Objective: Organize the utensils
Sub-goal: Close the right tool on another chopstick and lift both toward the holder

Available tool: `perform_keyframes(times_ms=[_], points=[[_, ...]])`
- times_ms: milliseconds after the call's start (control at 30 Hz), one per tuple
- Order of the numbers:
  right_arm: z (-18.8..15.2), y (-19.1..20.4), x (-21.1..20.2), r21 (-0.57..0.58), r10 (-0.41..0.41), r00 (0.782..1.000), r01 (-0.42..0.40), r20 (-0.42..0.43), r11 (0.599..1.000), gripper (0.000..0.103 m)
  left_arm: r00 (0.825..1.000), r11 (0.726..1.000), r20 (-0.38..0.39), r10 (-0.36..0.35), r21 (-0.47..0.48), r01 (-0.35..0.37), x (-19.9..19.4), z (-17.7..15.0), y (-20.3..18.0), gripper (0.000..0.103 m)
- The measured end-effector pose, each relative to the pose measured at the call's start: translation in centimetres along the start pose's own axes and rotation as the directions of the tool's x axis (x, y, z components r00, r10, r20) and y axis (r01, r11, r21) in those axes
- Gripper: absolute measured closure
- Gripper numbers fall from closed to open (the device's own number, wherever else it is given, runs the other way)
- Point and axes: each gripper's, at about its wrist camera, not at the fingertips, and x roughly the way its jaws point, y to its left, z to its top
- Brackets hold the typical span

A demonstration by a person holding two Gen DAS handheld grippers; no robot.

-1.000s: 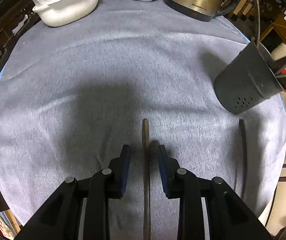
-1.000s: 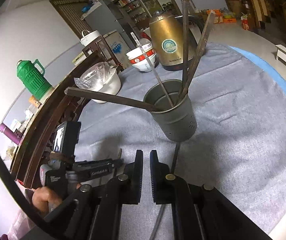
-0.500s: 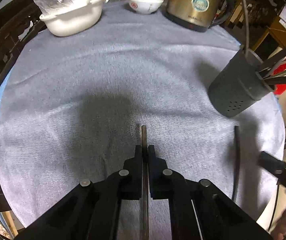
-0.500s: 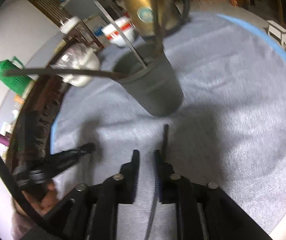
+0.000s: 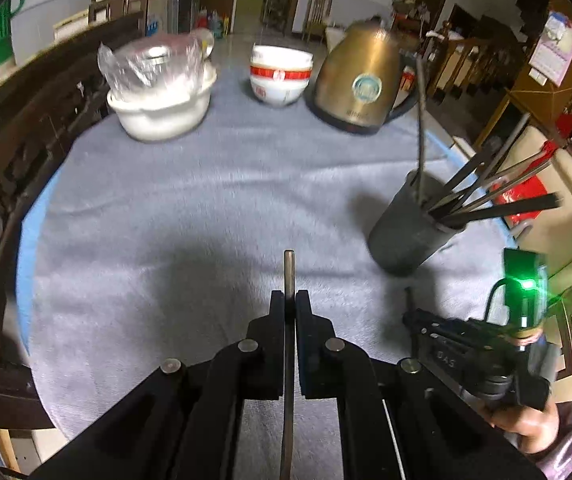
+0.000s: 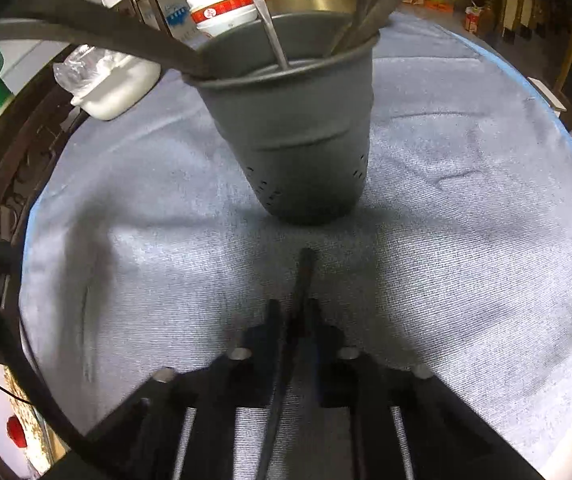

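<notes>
A: So how far along is the utensil sorting looking?

B: Well along, I'd judge. The dark holder cup is already bristling with several chopsticks that are leaning out over its rim, and it is standing on the grey tablecloth near the brass kettle. Two sticks seem to be left, and each one is sitting in a gripper right now.

A: What is the left gripper doing?

B: Its jaws are pinched tight on a brown chopstick. The stick is running straight out between the pads, with its tip poking forward over the cloth, well short of the cup.

A: And the right gripper?

B: It is clamping a dark chopstick too, though that view is blurred. The jaws are nearly together around it, and its tip is pointing at the base of the cup, which is looming just ahead.

A: So what is remaining?

B: Both sticks are waiting to go into the cup. The white tub and the stacked bowls are standing at the far edge, apart from all this.
</notes>
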Motion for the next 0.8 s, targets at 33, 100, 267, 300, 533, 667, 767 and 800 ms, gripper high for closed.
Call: perform_keyframes(times_ms=[33, 100, 267, 300, 533, 667, 767, 800], points=[[-0.1, -0.3, -0.1, 0.01, 0.015, 1.0, -0.015, -0.002, 1.0, 0.094, 1.0, 1.0, 0.017, 0.0, 0.006, 0.0, -0.7, 0.1, -0.2, 0.098], [-0.3, -1.0, -0.8, 0.02, 0.03, 0.999, -0.03, 0.014, 0.999, 0.095, 0.999, 1.0, 0.043, -0.001, 0.011, 0.001, -1.5, 0.2, -0.3, 0.098], [-1.1, -1.9, -5.4, 0.011, 0.15, 0.982, -0.152, 0.116, 0.988, 0.096, 0.994, 1.0, 0.111, -0.007, 0.026, 0.004, -4.0, 0.8, -0.7, 0.098], [-1.2, -2.0, -6.7, 0.0, 0.164, 0.975, -0.166, 0.148, 0.986, 0.096, 0.992, 1.0, 0.127, -0.008, 0.029, 0.005, -4.6, 0.9, -0.8, 0.098], [-0.9, -1.7, -13.7, -0.049, 0.215, 0.903, -0.212, 0.373, 0.976, 0.096, 0.975, 0.999, 0.223, -0.001, 0.042, -0.009, -8.1, 2.0, -1.8, 0.098], [-1.1, -1.8, -16.9, -0.057, 0.22, 0.841, -0.221, 0.494, 0.974, 0.096, 0.959, 0.999, 0.283, 0.004, 0.044, -0.017, -9.9, 3.2, -2.6, 0.098], [-0.6, -1.2, -19.0, -0.067, 0.198, 0.791, -0.195, 0.579, 0.978, 0.096, 0.944, 0.998, 0.33, 0.013, 0.054, -0.033, -11.0, 4.3, -3.2, 0.098], [-0.4, -1.1, -19.6, -0.068, 0.193, 0.778, -0.191, 0.597, 0.979, 0.096, 0.94, 0.997, 0.341, 0.017, 0.059, -0.039, -11.3, 4.8, -3.4, 0.098]])
